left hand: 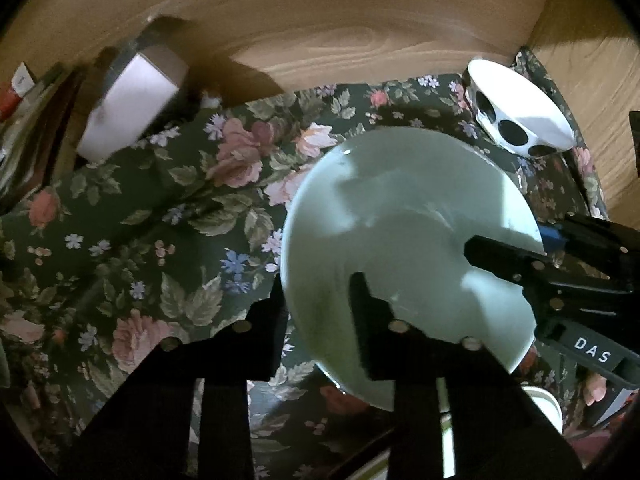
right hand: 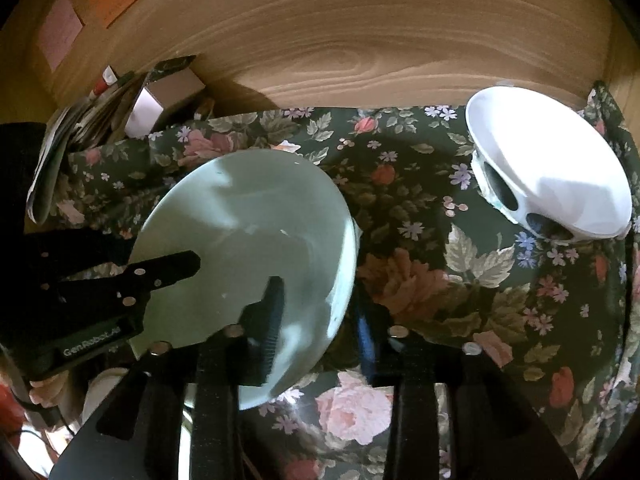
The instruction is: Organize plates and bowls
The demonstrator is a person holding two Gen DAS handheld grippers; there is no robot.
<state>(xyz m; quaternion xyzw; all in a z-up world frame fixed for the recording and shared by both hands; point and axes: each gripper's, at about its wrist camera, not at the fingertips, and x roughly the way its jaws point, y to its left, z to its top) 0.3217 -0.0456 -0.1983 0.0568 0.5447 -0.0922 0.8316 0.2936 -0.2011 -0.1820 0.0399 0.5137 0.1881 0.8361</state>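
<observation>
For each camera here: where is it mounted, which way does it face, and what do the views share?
Left wrist: on the left gripper, looking steeply down at the pale green plate; its own jaws straddle the rim, and the right gripper enters from the right.
Right wrist: on the right gripper, looking down, plate left, spotted bowl right; left gripper enters from the left.
Shared: plate, bowl, floral cloth.

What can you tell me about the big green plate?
The pale green plate is round, smooth and glossy, like glazed ceramic, and empty. It is tilted above the flowery cloth. The left gripper pinches its near rim and the right gripper pinches the opposite rim. Nothing else visibly touches it.
</observation>
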